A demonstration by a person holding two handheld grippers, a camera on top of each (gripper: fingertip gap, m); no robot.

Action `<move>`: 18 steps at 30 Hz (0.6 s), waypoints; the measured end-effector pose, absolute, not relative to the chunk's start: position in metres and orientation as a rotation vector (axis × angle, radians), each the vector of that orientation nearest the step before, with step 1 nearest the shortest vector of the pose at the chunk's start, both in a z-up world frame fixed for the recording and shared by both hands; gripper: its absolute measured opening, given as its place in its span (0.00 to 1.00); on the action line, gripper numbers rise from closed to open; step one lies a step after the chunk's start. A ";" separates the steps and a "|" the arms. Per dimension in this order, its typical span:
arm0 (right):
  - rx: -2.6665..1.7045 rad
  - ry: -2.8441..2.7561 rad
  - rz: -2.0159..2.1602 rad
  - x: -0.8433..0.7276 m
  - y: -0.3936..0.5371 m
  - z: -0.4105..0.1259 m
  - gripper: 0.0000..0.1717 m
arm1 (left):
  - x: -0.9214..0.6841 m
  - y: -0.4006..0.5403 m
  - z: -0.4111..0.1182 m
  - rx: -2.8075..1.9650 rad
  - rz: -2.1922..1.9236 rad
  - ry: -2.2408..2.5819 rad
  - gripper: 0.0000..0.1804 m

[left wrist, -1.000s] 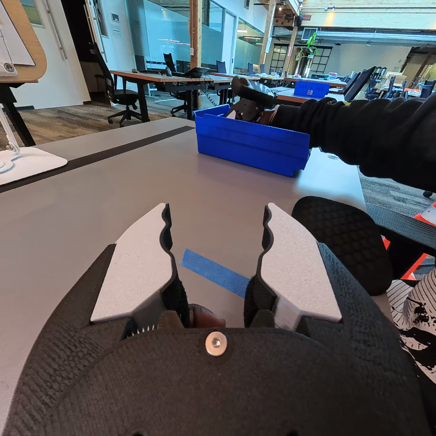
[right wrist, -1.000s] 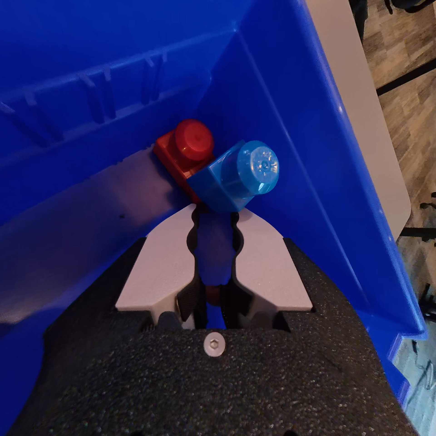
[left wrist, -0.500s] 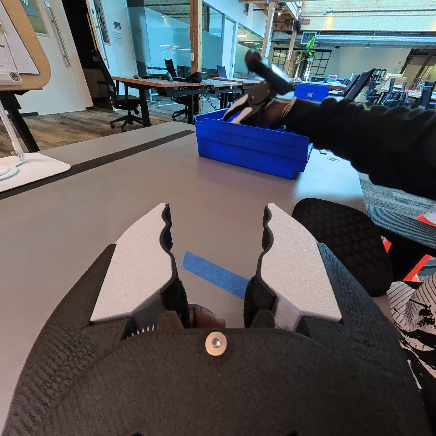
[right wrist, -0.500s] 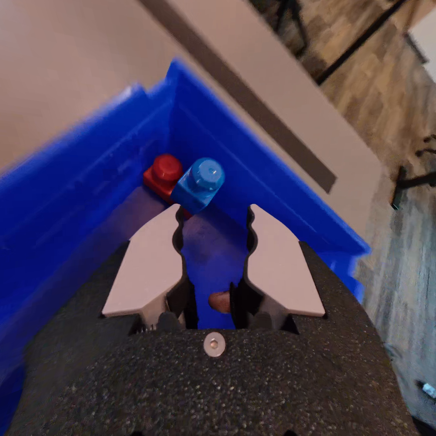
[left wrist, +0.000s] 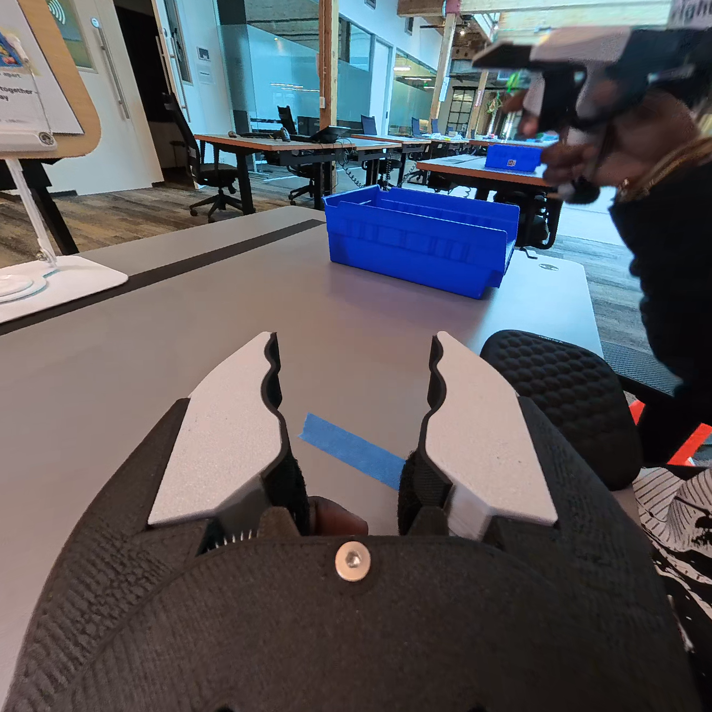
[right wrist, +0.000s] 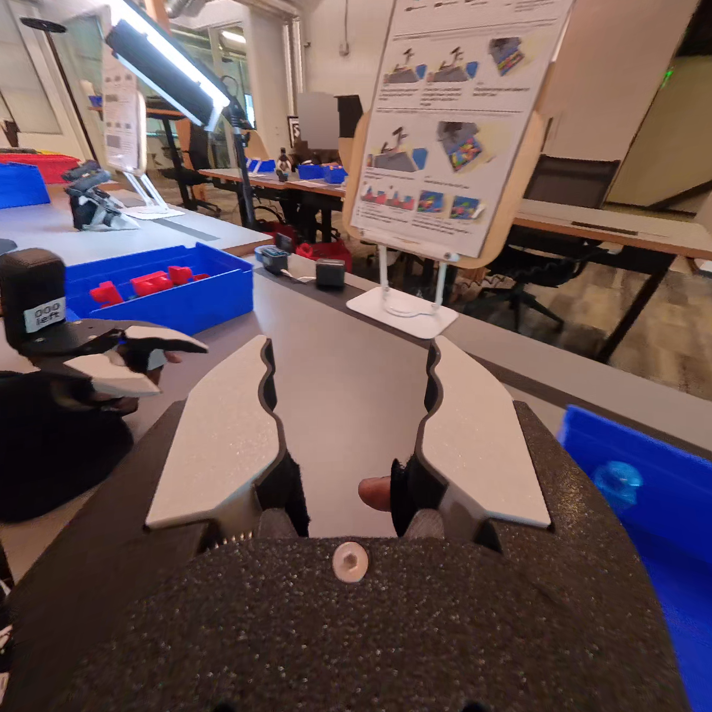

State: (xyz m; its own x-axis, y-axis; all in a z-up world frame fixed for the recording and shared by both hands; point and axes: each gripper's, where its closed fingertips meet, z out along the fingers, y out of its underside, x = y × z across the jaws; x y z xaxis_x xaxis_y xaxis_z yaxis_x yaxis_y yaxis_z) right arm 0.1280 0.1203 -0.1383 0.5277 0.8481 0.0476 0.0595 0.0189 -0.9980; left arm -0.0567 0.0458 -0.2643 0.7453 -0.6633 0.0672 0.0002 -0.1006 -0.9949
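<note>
My left gripper is open and empty, low over the grey table, with a strip of blue tape below its jaws. A blue bin stands farther back on the table. My right gripper is open and empty, raised above the table beside that bin; a blue brick's round stud shows inside it. The right gripper also shows blurred at the top right of the left wrist view. The left gripper shows at the left of the right wrist view.
A sheet on a white stand has its base on the table's dark stripe. A second blue bin holds red bricks. Two small black devices sit at the table's edge. A black mesh chair back is at the right edge.
My right gripper opened wide, drew back from the blue brick lying against a red brick in the bin, then lifted out and swung away. My left gripper stayed still and open.
</note>
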 end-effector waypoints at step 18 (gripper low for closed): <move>-1.384 -0.730 0.975 0.076 0.111 -0.254 0.39 | -0.074 0.017 -0.233 -1.613 -0.664 0.615 0.41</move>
State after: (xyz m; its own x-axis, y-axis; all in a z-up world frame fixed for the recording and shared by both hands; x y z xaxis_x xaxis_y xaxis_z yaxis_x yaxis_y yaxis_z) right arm 0.0758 0.1108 -0.2543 0.4460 0.8866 -0.1229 -0.1319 -0.0707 -0.9887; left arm -0.0737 0.0173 -0.2325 0.6945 -0.7151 0.0793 -0.0247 -0.1339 -0.9907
